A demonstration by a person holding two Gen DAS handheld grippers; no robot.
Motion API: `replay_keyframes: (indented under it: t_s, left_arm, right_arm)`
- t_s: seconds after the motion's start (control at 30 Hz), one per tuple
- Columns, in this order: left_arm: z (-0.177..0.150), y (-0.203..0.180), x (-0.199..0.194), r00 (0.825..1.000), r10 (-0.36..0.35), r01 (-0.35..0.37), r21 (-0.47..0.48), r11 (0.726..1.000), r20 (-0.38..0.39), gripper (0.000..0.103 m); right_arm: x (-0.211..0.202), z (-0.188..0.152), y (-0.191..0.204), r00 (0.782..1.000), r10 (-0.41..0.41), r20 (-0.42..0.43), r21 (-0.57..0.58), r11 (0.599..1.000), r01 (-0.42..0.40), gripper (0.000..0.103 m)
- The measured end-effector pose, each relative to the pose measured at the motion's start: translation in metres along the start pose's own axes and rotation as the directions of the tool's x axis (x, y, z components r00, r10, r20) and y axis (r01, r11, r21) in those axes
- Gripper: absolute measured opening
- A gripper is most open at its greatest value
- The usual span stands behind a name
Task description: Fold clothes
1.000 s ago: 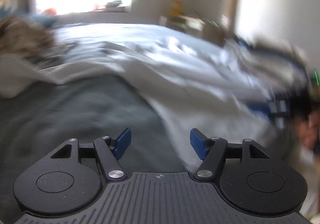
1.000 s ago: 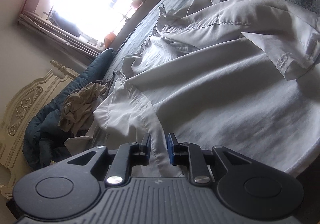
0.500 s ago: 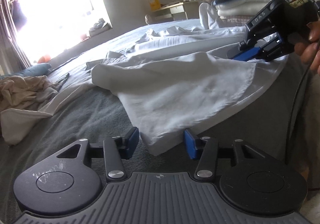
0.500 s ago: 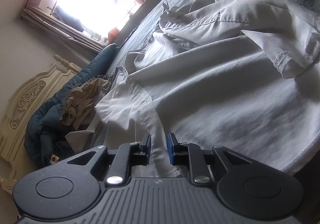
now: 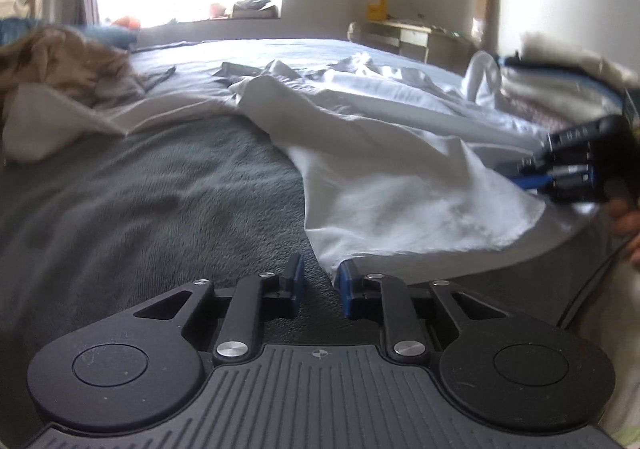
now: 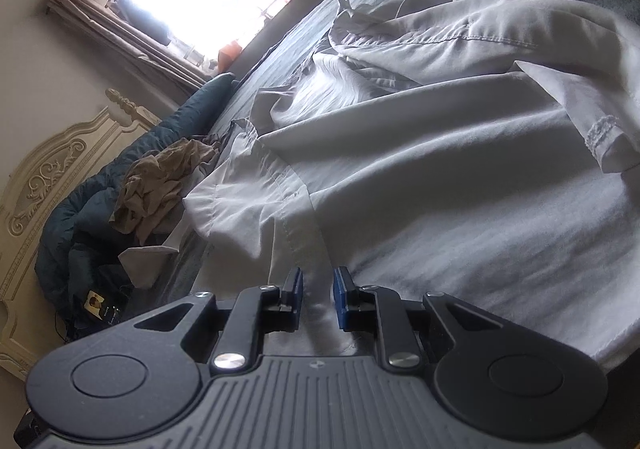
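A white shirt (image 5: 400, 169) lies crumpled across the grey blanket (image 5: 160, 209) on the bed. My left gripper (image 5: 320, 283) sits low at the shirt's near corner and its jaws are closing. The corner's tip meets the right blue pad, and blanket shows in the gap between the pads. My right gripper (image 6: 318, 289) has the shirt (image 6: 440, 189) hem strip running between its pads and is closing tighter on it. In the left wrist view the right gripper (image 5: 520, 175) clamps the shirt's far edge, with a person's hand (image 5: 626, 217) behind it.
A beige garment (image 5: 60, 61) is heaped at the far left of the bed, beside a dark blue duvet (image 6: 88, 217) and a carved headboard (image 6: 48, 177). Folded laundry (image 5: 560, 61) is stacked at the right. A desk (image 5: 412, 37) stands by the far wall.
The left gripper's jaws have narrowed from wide apart to a small gap while it sank toward the shirt's near corner. The right gripper kept its hold on the hem.
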State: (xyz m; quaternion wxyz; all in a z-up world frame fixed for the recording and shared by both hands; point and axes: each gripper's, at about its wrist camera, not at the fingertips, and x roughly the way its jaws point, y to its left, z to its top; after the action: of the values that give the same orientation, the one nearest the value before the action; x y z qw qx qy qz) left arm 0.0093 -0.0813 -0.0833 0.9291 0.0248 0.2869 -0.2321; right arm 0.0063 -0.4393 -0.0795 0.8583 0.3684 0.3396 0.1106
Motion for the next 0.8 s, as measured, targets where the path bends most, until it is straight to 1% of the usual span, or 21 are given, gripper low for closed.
replay_keyframes:
  t_s: [0.03,0.07,0.13,0.23,0.33,0.43,0.5,0.53,0.6,0.7,0.73,0.77,0.8]
  left_arm:
    - [-0.001,0.001,0.000,1.000,-0.001,0.001,-0.020,1.000,0.009,0.013]
    - [-0.003,0.003,-0.001,1.000,-0.001,0.002,-0.042,0.999,0.020,0.008]
    - [-0.004,0.007,-0.004,0.999,0.006,-0.002,-0.083,0.997,0.040,0.003]
    - [-0.007,0.015,-0.013,0.997,0.024,-0.015,-0.139,0.990,0.068,0.001]
    - [-0.012,0.027,-0.021,0.998,0.022,-0.009,-0.186,0.983,0.067,0.000]
    - [-0.020,0.037,-0.022,0.999,0.011,-0.002,-0.229,0.973,0.042,0.000]
    - [-0.023,0.039,-0.024,0.999,-0.001,0.011,-0.238,0.971,0.039,0.000]
    - [-0.024,0.040,-0.025,0.999,-0.008,0.017,-0.242,0.970,0.038,0.001]
    - [-0.026,0.040,-0.027,0.999,-0.025,0.032,-0.231,0.972,0.033,0.001]
    - [-0.030,0.043,-0.031,0.998,-0.062,0.060,-0.224,0.973,0.001,0.003]
    - [-0.031,0.045,-0.034,0.997,-0.074,0.070,-0.225,0.972,-0.010,0.006]
    - [-0.032,0.048,-0.037,0.996,-0.086,0.080,-0.231,0.970,-0.015,0.014]
    - [-0.033,0.051,-0.041,0.995,-0.097,0.090,-0.238,0.967,-0.019,0.020]
  right_arm:
    - [0.001,-0.001,0.001,1.000,-0.005,0.000,-0.006,1.000,0.005,0.016]
    - [0.001,-0.002,0.003,1.000,-0.007,0.000,-0.009,1.000,0.007,0.010]
    - [0.002,-0.004,0.007,1.000,-0.012,0.000,-0.016,1.000,0.012,0.002]
    - [-0.008,-0.012,0.016,1.000,0.026,0.009,0.001,1.000,-0.026,0.001]
    - [-0.018,-0.024,0.021,0.999,0.040,0.004,0.022,0.999,-0.040,0.001]
    - [-0.011,-0.039,0.022,0.998,-0.050,-0.024,-0.038,0.998,0.049,0.001]
    - [-0.008,-0.043,0.021,0.998,-0.056,-0.032,-0.033,0.998,0.054,0.001]
    - [-0.009,-0.044,0.023,0.998,-0.062,-0.029,-0.049,0.997,0.061,0.001]
    - [-0.010,-0.044,0.033,0.995,-0.095,-0.018,-0.120,0.988,0.093,0.001]
    - [-0.009,-0.045,0.046,0.989,-0.147,0.000,-0.226,0.964,0.143,0.001]
    - [-0.009,-0.045,0.049,0.988,-0.154,0.000,-0.246,0.958,0.150,0.001]
    - [-0.008,-0.046,0.050,0.987,-0.159,-0.001,-0.261,0.953,0.154,0.001]
    - [-0.008,-0.046,0.051,0.986,-0.169,-0.001,-0.278,0.947,0.162,0.001]
